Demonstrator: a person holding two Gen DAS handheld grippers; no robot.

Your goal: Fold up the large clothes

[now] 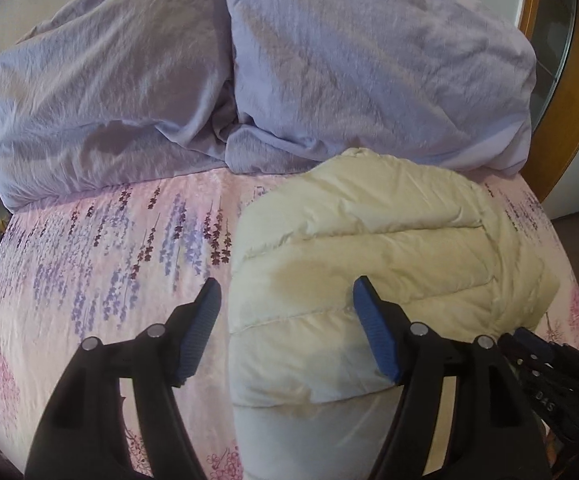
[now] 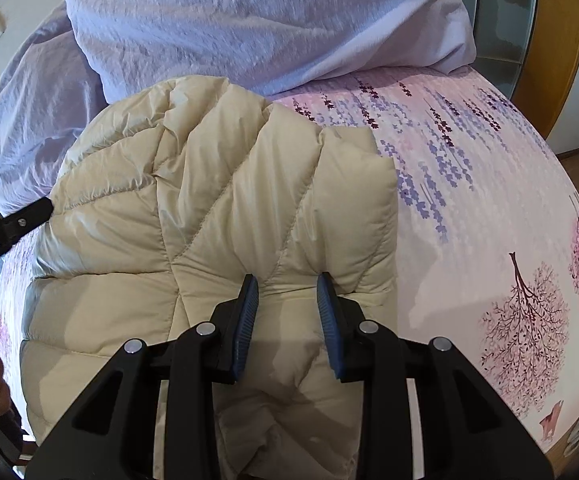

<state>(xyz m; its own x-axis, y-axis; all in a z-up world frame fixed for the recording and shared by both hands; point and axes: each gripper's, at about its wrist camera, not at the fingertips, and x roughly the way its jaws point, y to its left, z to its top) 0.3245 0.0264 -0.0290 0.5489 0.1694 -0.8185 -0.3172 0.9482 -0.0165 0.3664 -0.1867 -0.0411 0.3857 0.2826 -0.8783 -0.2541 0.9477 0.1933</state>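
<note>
Cream quilted nylon, a folded puffer jacket (image 2: 217, 216), lies on the pink floral bedsheet (image 2: 489, 184), just in front of the rumpled lavender duvet (image 1: 137, 92). The left gripper (image 1: 287, 292) hangs over the jacket's left edge, fingers spread wide and holding nothing: one blue pad (image 1: 373, 328) is over the padding, the other over bare sheet. The right gripper (image 2: 287, 284) is partly open above the jacket's right part, its fingertips at a folded panel's edge; whether they pinch it is unclear.
</note>
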